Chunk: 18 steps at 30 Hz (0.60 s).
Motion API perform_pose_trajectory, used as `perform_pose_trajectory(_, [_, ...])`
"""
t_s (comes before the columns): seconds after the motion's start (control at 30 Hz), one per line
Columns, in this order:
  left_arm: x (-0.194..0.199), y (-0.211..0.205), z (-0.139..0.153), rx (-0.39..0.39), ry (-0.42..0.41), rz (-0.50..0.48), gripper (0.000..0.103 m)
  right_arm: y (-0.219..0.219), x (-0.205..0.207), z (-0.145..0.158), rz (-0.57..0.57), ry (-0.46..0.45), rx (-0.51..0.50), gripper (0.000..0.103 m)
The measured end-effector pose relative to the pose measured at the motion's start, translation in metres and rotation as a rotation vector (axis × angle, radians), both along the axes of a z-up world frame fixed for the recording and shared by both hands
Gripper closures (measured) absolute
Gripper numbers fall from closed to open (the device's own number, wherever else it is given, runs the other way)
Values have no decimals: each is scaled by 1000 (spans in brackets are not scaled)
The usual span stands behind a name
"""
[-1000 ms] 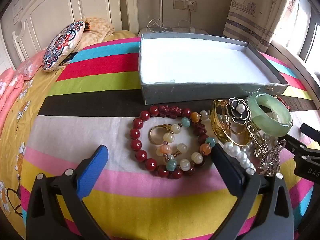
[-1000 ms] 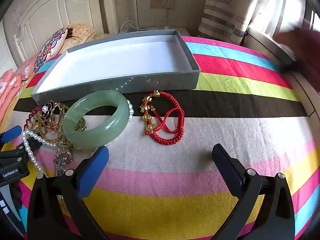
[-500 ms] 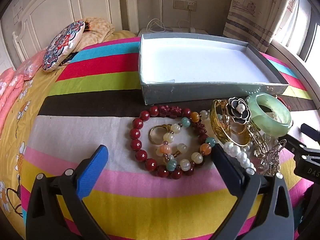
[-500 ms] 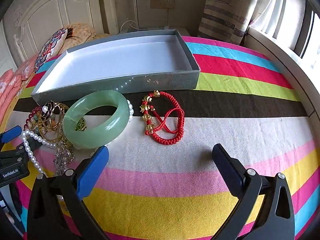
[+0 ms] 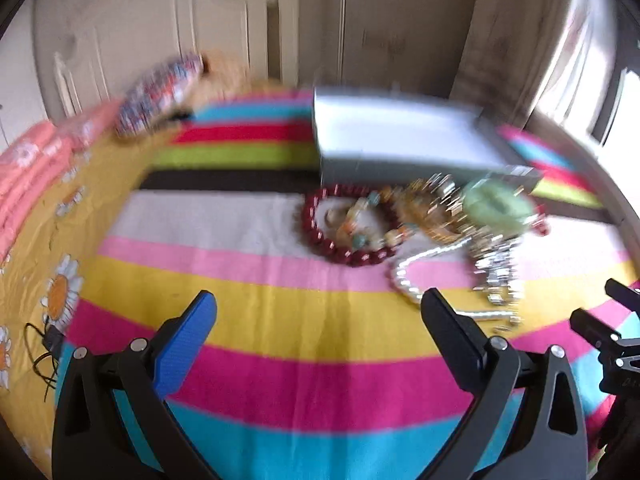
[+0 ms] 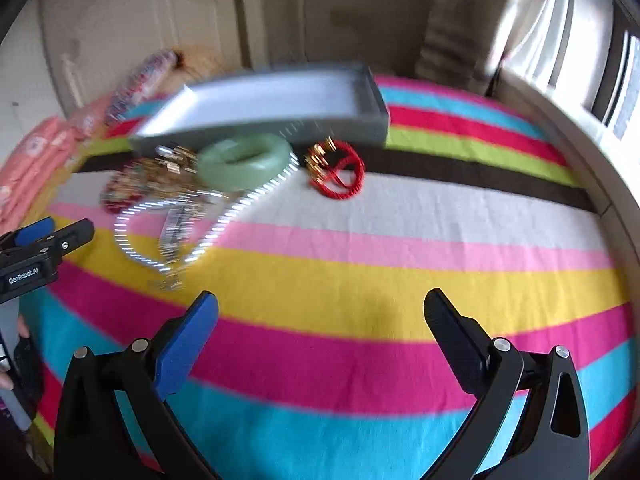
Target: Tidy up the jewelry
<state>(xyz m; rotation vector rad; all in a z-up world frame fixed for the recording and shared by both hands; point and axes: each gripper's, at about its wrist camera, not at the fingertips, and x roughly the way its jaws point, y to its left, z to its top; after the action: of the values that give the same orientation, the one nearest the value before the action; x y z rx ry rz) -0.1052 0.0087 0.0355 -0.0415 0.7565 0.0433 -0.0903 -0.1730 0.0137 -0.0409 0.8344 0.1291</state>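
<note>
Striped bedspread (image 6: 360,280), red cord bracelet (image 6: 336,174) clear only in right view

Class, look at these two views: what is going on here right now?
A person holds two grippers above a striped bedspread. The left gripper and right gripper both have open, empty jaws. A jewelry pile, including a green bangle, pearl strand and red cord bracelet, lies beside the empty grey tray. Nothing is sorted yet.
</note>
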Motion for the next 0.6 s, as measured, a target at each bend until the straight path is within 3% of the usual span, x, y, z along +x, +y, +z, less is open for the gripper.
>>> perform_pose_trajectory(0.1, [-40,-13,22,28,-124,-40,2,6,-24,17,33,-66,-20,4])
perform_pose_trajectory(0.3, [-77,-39,49,124,-176,-36,2,21,-60,47,61,-177,-1,4])
perform_pose_trajectory(0.6, [-103,-41,79,155,-313,-10,2,29,-83,70,73,-303,-17,4])
